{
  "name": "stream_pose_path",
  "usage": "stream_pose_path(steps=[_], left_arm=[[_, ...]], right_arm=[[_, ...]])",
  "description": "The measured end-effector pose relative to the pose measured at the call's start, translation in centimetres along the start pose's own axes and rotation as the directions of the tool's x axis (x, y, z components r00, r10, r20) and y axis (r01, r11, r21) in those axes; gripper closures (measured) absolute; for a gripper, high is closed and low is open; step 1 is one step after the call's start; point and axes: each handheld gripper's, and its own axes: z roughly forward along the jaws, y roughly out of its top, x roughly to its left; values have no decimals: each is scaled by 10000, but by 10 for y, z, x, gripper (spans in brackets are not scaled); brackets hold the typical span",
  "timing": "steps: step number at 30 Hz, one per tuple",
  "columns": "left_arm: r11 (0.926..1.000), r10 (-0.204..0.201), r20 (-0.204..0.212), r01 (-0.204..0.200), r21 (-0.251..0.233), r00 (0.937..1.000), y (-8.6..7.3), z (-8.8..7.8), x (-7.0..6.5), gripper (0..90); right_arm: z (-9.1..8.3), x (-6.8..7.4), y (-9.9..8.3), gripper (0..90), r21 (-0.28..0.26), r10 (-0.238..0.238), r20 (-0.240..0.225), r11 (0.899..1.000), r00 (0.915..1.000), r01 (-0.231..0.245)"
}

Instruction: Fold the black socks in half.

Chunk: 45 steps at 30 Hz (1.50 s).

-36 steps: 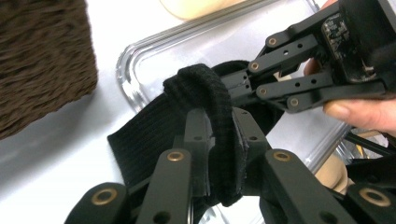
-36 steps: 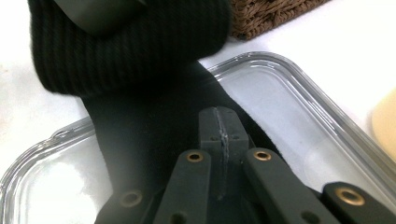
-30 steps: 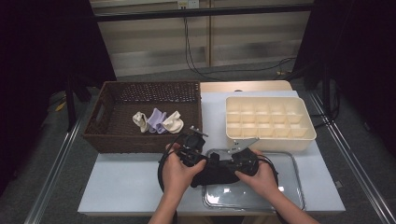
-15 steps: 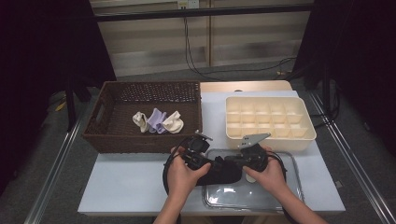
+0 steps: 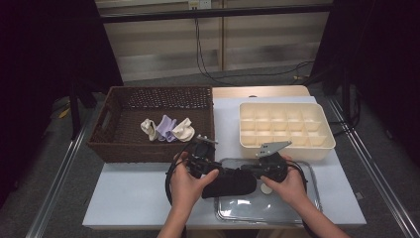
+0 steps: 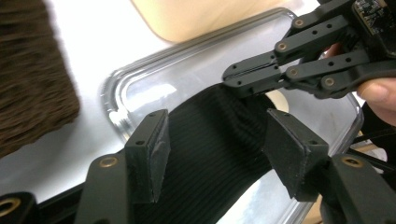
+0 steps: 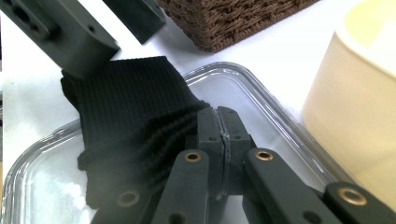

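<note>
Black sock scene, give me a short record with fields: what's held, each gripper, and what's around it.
held: black sock, over the clear tray
right gripper: jaws shut on the sock's edge
left gripper: jaws have just been opening, sock between them, pads apart from it
basket: three pale socks inside
divided box: empty compartments

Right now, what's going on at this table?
A person works a black ribbed knit fabric piece with two hand-held grippers over a clear plastic lid on the white table. The right gripper is clamped shut on one end of the fabric. The left gripper has just been opening; its pads straddle the fabric without pressing it. Three pale rolled pieces sit in the brown wicker basket; the cream compartment tray looks empty.
</note>
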Motion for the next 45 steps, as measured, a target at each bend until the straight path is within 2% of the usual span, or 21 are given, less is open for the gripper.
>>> stream_pose_path(steps=[7, 12, 19, 22, 26, 27, 28, 32, 35, 37, 40, 41, 42, 43, 45], left_arm=[[9992, -342, -391, 333, -239, 9986, -17, -9, 16, 384], [9986, -528, -650, 524, -75, 9965, -29, -10, 26, 385], [9963, -846, -676, 833, -208, 9941, -44, -9, 35, 382], [9951, -981, -610, 974, -137, 9933, -49, -9, 38, 391], [9932, -1165, -678, 1160, -107, 9909, -53, -8, 40, 413], [9918, -1280, -702, 1273, -148, 9893, -54, -7, 40, 418], [9933, -1153, -757, 1156, -2, 9904, -55, -7, 41, 423], [9938, -1087, -740, 1101, 153, 9913, -60, -3, 41, 452], [9940, -1065, -868, 1081, 143, 9905, -62, 0, 40, 494], [9957, -872, -970, 899, 235, 9915, -63, 0, 39, 575], [9965, -758, -927, 787, 274, 9928, -64, 2, 38, 651], [9964, -766, -946, 796, 288, 9926, -64, 2, 37, 681], [9945, -913, -736, 948, 441, 9931, -64, 3, 37, 730], [9950, -897, -648, 923, 385, 9939, -65, 4, 37, 796], [9931, -1104, -683, 1127, 314, 9915, -65, 4, 36, 851]], right_arm=[[-3, 0, 2, 885, -107, 91, 80, 9999, 9999, -90], [-2, 5, 9, 882, -180, -120, -28, 9998, 9999, 119], [4, 18, 17, 880, -229, -563, -384, 9982, 9977, 554], [9, 23, 14, 880, 41, -686, -488, 9976, 9964, 689], [19, 23, 0, 890, 442, -606, -493, 9970, 9969, 628], [19, 23, -2, 893, 352, -520, -540, 9979, 9972, 540], [19, 23, -3, 894, 299, -491, -518, 9983, 9974, 507], [19, 25, -3, 897, 389, -631, -389, 9972, 9972, 646], [19, 24, -4, 898, 337, -621, -356, 9974, 9974, 634], [19, 25, -5, 898, 251, -511, -369, 9983, 9980, 521], [19, 26, -5, 898, 222, -554, -326, 9982, 9979, 562], [19, 26, -6, 899, 206, -581, -309, 9981, 9978, 587], [19, 26, -6, 898, 211, -578, -315, 9981, 9978, 585], [20, 26, -5, 899, 209, -551, -331, 9982, 9979, 558], [20, 27, -5, 900, 217, -560, -290, 9982, 9980, 566]])
